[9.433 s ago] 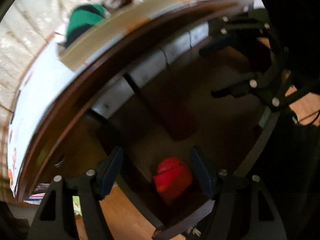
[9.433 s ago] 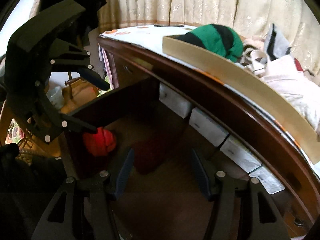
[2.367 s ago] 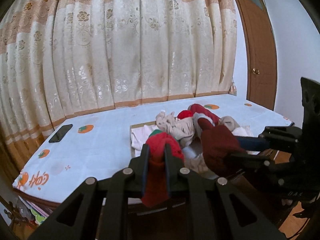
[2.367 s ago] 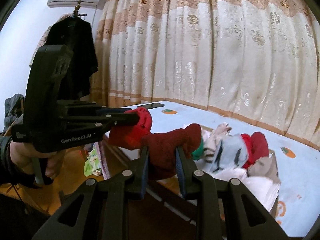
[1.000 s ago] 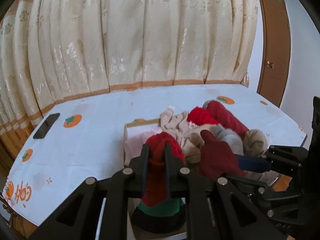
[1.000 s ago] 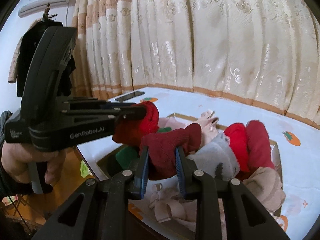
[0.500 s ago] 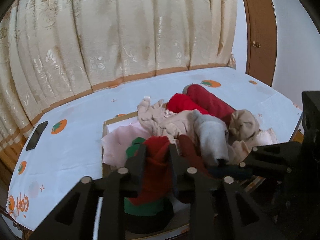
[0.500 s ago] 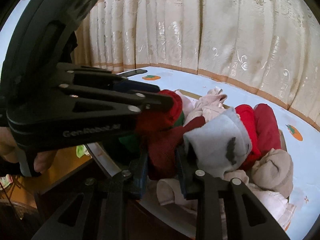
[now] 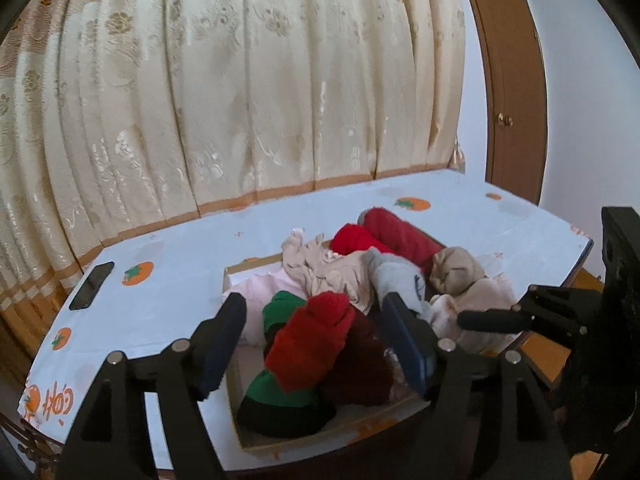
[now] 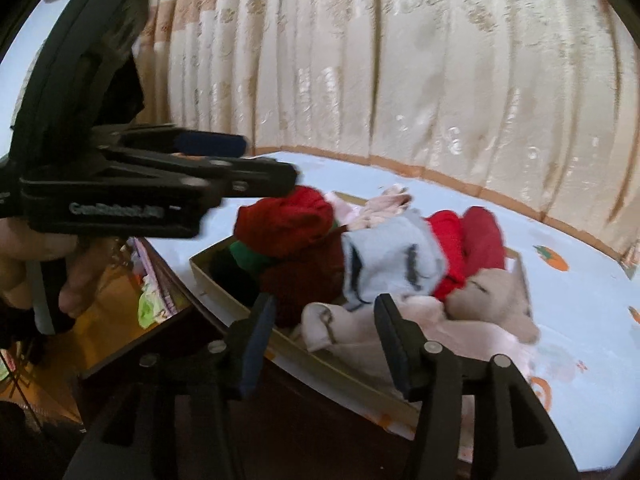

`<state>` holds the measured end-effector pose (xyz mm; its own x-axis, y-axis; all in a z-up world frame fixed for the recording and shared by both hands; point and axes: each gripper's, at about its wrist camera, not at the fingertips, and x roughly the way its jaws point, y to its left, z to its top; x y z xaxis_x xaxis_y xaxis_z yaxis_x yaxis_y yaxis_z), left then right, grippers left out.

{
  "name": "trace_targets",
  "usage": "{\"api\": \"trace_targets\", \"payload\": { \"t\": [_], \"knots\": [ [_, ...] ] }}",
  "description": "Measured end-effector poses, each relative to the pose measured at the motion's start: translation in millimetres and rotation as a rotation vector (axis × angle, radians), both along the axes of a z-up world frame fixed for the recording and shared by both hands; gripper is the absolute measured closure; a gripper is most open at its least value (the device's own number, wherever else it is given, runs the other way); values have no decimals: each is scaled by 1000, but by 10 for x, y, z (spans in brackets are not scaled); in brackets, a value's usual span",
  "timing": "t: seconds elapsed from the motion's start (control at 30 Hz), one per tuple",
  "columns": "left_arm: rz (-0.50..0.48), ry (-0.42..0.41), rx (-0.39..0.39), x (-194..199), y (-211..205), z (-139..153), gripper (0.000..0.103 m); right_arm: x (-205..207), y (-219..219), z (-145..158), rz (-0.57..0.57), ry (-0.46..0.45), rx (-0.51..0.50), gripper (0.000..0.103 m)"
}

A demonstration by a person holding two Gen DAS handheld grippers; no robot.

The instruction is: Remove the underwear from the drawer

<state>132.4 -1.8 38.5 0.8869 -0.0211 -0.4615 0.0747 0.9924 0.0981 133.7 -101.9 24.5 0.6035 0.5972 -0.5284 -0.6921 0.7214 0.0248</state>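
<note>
So both grippers had just been opening: left gripper [image 9: 310,334] and right gripper [image 10: 324,328] gaped empty, red underwear [image 9: 316,336] lay in the cardboard box [image 9: 320,438]. Soft, light, floppy; I'd pinch a thick fold.

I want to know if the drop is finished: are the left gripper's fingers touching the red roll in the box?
Apart. In the left wrist view the left gripper, which has just been opening, has gaps between both fingers and the red roll in the box.

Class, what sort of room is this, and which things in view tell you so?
Probably a bedroom: long patterned curtains, a wooden door, and a box of folded clothes on a cloth-covered surface.
</note>
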Motion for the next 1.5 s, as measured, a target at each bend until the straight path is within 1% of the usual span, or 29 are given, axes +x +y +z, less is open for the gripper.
{"api": "trace_targets", "payload": {
  "t": [0.07,0.17,0.33,0.4,0.47,0.53,0.63,0.73,0.8,0.83,1.5],
  "knots": [
    [1,-8,-8,-80,-1,31,26,-25,-83,44,-19,-2,13,43],
    [-8,-19,-19,-160,-5,60,25,-16,-208,119,-58,-5,39,43],
    [-4,-54,-11,-340,-54,98,24,-74,-404,279,-115,-39,104,43],
    [11,-80,-19,-422,-43,114,18,-117,-464,347,-136,-60,120,42],
    [17,-99,-31,-490,-28,129,15,-162,-536,413,-157,-83,145,39],
    [21,-104,-43,-534,-12,132,15,-194,-602,462,-181,-102,172,30],
    [30,-103,-45,-569,2,119,15,-218,-665,518,-203,-127,201,30],
    [40,-103,-41,-581,12,94,13,-222,-702,540,-215,-125,216,30],
    [44,-103,-47,-592,22,81,8,-238,-715,548,-215,-124,224,29],
    [45,-106,-50,-600,29,76,8,-248,-717,547,-212,-122,225,29],
    [51,-104,-49,-648,69,47,6,-263,-661,534,-191,-119,224,29]
  ]
}}
